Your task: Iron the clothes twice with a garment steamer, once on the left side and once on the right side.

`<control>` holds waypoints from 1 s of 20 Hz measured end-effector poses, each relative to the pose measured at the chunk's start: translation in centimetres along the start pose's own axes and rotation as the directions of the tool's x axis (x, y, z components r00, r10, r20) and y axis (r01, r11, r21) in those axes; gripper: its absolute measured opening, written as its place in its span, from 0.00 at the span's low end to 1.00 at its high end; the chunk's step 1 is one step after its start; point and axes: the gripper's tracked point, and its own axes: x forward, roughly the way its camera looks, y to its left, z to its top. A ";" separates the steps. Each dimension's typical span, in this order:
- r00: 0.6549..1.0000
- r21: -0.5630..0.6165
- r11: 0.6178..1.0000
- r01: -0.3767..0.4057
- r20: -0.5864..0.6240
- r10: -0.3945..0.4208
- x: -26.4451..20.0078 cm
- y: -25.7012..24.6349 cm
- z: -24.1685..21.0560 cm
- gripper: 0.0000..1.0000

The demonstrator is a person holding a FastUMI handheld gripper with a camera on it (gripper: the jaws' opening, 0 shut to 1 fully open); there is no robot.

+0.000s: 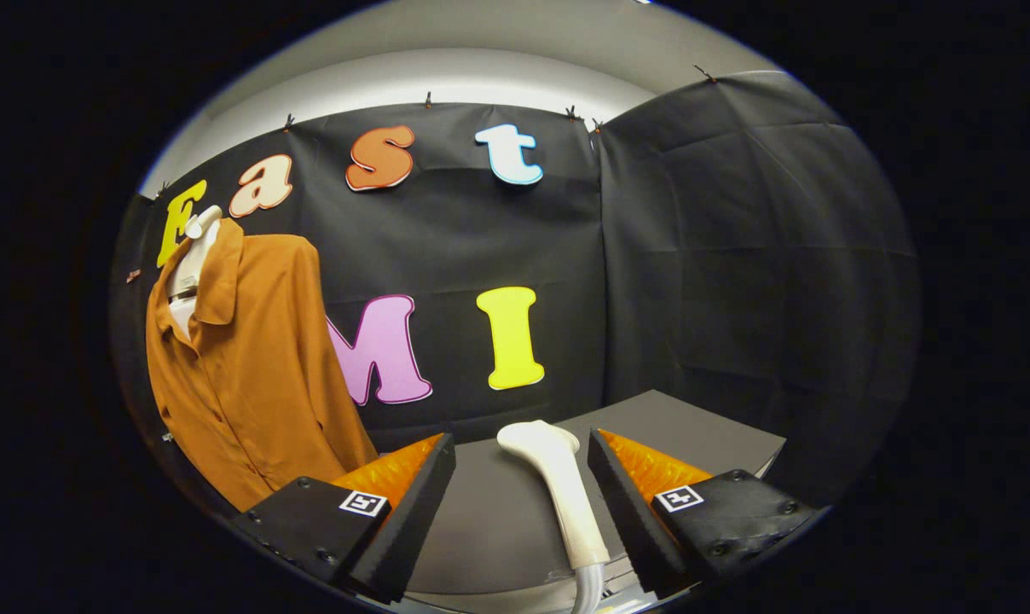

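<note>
The shirt (255,375) hangs on a mannequin (193,256) at the far left, front facing me, collar up, well apart from my fingers. The grey table (694,435) runs ahead and to the right, against the black booth wall. The steamer (558,486) lies on the table, head at the far end, handle running near, its hose (587,593) leaving at the near edge.

My gripper (522,512) is spread wide. The steamer lies between the fingers, closer to the right one; neither finger appears to touch it.

Step in hand, as I judge it: grasp the steamer.

1. I shift slightly right so the handle sits centred between the fingers.
2. I lower until both fingers flank the handle below the head, not the hose.
3. I close evenly. The handle is smooth and rounded; I expect it to roll or slip if one finger lands first.
4. I lift straight, leaving the hose slack.
5. I then carry the head left toward the shirt.

Neither side of the shirt looks treated yet, though that is hard to judge from here.
</note>
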 end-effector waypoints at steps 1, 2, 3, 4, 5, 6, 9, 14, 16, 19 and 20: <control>1.000 0.003 1.000 0.000 -0.026 0.000 1.0 -0.4 -0.7 0.98; 0.999 0.004 1.000 -0.003 -0.052 0.004 1.9 -0.8 -1.4 0.98; 0.997 0.003 1.000 -0.011 -0.080 0.011 2.7 -1.0 -2.3 0.98; 0.994 -0.003 1.000 -0.021 -0.107 0.021 3.4 -1.1 -3.0 0.97; 0.991 -0.013 1.000 -0.023 -0.132 0.021 4.1 -1.2 -3.8 0.97; 0.988 -0.021 1.000 -0.023 -0.154 0.020 4.8 -1.4 -4.4 0.97; 0.978 -0.025 1.000 -0.013 -0.210 0.007 6.4 -2.5 -6.2 0.97; 0.948 -0.058 0.998 0.000 -0.317 -0.018 8.2 -3.4 -9.5 0.97; 0.935 -0.056 0.998 0.002 -0.355 -0.021 8.8 -3.6 -10.5 0.96; 0.916 -0.056 0.998 0.027 -0.398 -0.047 9.4 -4.5 -11.6 0.95; 0.912 -0.061 0.997 0.036 -0.407 -0.058 9.6 -4.8 -12.0 0.91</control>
